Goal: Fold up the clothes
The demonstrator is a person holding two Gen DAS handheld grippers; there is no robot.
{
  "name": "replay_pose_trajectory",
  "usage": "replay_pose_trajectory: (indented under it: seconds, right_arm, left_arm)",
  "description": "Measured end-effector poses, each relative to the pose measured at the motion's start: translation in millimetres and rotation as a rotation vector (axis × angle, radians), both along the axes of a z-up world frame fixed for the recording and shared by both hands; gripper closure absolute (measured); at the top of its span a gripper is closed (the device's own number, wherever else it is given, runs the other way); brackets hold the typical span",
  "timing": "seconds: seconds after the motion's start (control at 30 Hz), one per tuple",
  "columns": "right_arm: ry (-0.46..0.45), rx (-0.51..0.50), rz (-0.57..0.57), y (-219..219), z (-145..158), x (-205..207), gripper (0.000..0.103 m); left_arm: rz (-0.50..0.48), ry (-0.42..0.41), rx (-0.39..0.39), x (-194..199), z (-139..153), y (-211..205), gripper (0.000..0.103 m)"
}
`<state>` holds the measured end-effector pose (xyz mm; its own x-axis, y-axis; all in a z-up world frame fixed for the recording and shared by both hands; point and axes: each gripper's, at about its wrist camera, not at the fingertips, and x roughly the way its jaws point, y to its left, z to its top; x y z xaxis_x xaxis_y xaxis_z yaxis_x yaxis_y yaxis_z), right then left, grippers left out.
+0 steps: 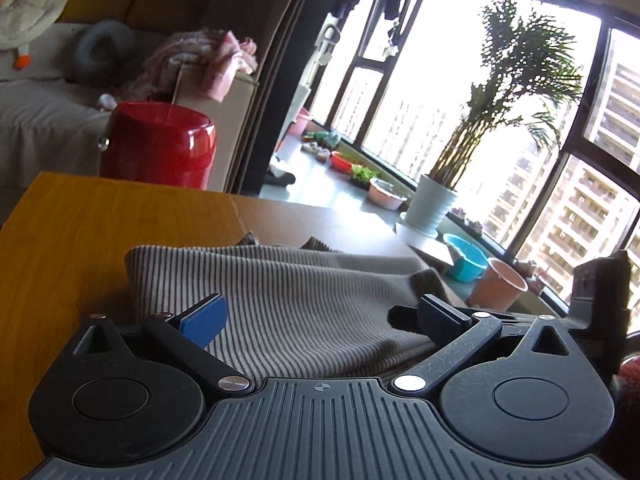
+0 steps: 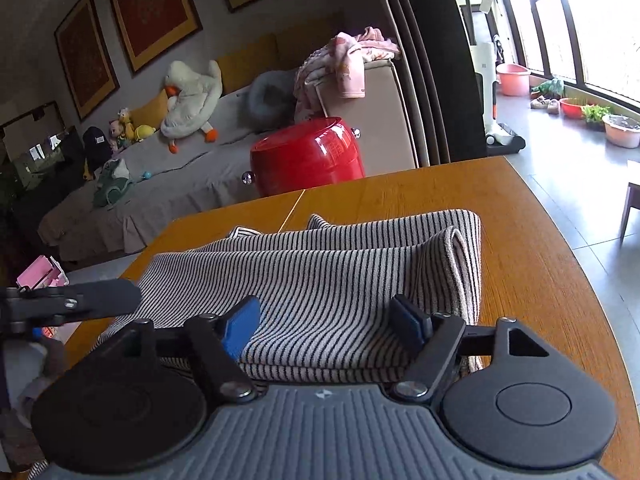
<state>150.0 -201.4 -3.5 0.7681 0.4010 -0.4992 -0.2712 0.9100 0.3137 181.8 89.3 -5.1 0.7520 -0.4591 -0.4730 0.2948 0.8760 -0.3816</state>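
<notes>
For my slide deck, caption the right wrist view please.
Open right hand-held gripper poised over a folded striped garment on a wooden table.

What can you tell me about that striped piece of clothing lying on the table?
The striped garment is a soft knit, pale beige with thin dark stripes. It lies folded into a thick rectangle of several layers on the wooden table, with a rolled fold along its right edge and small corners poking out at the far side. Both pairs of tongs, left and right, stand open over its near edge, gripping nothing.
</notes>
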Motion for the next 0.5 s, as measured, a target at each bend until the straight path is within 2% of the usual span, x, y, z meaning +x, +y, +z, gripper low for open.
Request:
replay_pose_trajectory:
  seconds: [0.03,0.13,0.3,0.5]
  right_arm:
    - [0.0,-0.002,0.001,1,0,0,0.03]
    - [0.001,-0.009,0.011,3,0,1,0.027]
    - [0.007,-0.067,0.041,17,1,9,0.015]
    - [0.009,-0.086,0.064,31,0,24,0.014]
  left_arm:
    - [0.015,0.032,-0.008,8,-8,1,0.0]
    - [0.018,-0.008,0.006,6,-16,0,0.0]
    - [0.016,-0.017,0.061,5,-16,-4,0.0]
    - [0.047,-0.018,0.045,10,-18,10,0.0]
